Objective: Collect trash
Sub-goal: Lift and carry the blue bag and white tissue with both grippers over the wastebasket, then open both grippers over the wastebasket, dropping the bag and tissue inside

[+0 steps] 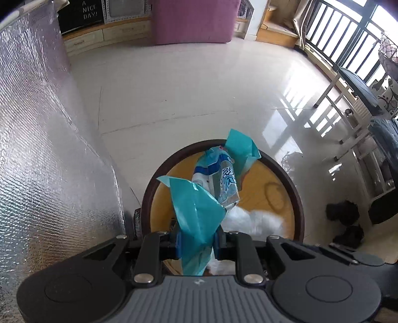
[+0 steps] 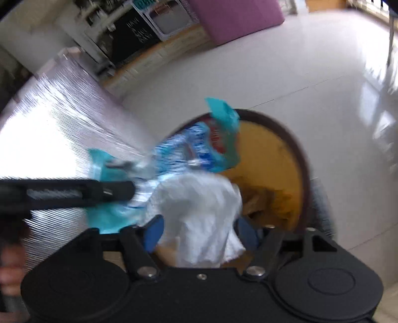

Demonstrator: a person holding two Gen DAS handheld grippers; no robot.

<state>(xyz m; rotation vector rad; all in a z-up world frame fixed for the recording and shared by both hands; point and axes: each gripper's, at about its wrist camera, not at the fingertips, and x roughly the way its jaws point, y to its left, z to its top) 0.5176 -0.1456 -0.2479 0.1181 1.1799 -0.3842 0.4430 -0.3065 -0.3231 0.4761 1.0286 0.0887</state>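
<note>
A round bin with a dark brown rim (image 1: 296, 198) and a yellow inside stands on the floor below both grippers. My left gripper (image 1: 197, 243) is shut on a teal wrapper (image 1: 196, 213) whose blue-and-white printed middle (image 1: 221, 179) hangs over the bin's mouth. In the blurred right wrist view, my right gripper (image 2: 200, 233) has its blue pads apart, and a crumpled white tissue (image 2: 199, 211) sits loosely between them, above the bin's rim (image 2: 302, 159). The same tissue (image 1: 251, 218) shows in the left view, just right of the wrapper. The left gripper's black finger (image 2: 74, 191) crosses in from the left with the wrapper (image 2: 189, 149).
A silver foil-covered surface (image 1: 37, 149) rises close on the left of the bin. Glossy pale tiles (image 1: 199, 87) stretch beyond to pink furniture (image 1: 194, 20). White chair frames (image 1: 348, 124) and dark shoes (image 1: 343, 213) are at the right. A hand (image 2: 10, 268) shows at the lower left.
</note>
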